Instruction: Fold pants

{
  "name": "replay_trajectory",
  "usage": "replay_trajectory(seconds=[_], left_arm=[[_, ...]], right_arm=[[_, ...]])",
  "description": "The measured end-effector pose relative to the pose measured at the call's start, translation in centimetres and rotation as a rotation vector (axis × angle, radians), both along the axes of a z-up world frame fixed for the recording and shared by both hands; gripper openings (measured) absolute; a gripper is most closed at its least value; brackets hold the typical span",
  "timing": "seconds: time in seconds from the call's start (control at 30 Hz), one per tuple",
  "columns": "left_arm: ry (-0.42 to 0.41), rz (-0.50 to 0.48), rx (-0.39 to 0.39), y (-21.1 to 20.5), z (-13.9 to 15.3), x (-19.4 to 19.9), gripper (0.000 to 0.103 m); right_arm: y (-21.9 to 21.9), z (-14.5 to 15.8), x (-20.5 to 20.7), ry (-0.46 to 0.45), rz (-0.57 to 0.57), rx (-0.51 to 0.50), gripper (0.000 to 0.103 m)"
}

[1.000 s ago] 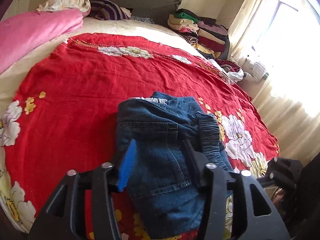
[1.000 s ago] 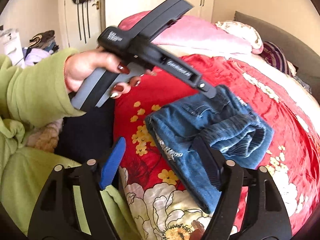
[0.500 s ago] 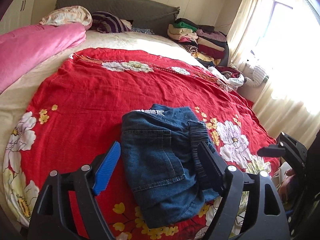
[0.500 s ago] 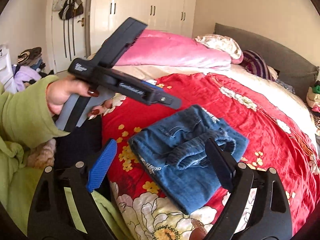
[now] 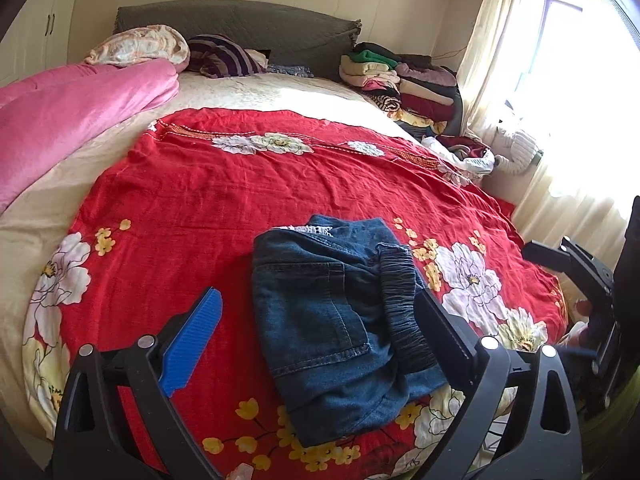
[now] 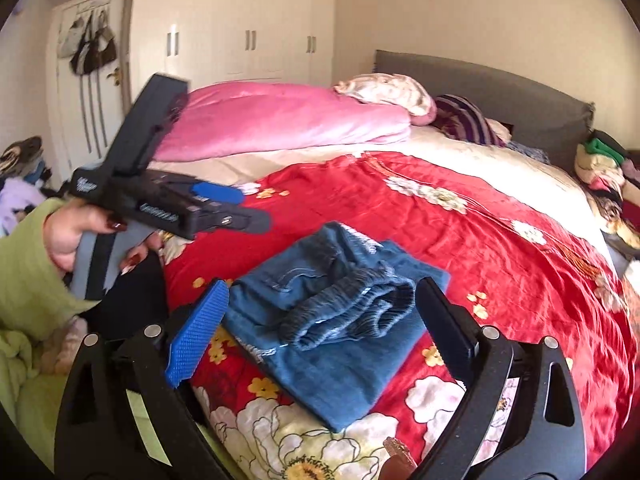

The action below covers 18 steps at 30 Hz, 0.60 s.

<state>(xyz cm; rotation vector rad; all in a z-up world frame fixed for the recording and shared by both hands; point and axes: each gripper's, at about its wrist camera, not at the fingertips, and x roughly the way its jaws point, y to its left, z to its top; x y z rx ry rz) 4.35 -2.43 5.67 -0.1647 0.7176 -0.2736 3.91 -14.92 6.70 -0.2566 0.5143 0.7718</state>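
Pants (image 5: 340, 332) of dark blue denim lie folded into a compact bundle on the red floral bedspread (image 5: 224, 196), near the bed's foot edge. A back pocket with tan stitching faces up, and the gathered elastic waistband (image 6: 352, 312) curls along one side. From my left wrist view the bundle's long axis runs away from me toward the headboard (image 5: 240, 24). My left jaws (image 5: 320, 332) are spread, holding nothing, above the cloth. My right jaws (image 6: 320, 332) are likewise released. White lettering on my left tool's body is too blurred to read.
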Motion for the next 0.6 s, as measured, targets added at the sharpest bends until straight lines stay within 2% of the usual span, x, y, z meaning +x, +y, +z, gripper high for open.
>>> replay_trajectory(seconds=[0.37,0.6], left_arm=[[0.019,0.011,0.012,-0.1,-0.8,0.2,0.098],[0.057,0.025,0.009,0.0,-2.1,0.9,0.098]], right_arm=[[-2.8,-0.7,2.6,0.034,-0.198,0.036,0.091],[-3.8,-2.0,4.3,0.107,-0.292,0.047,0.091]])
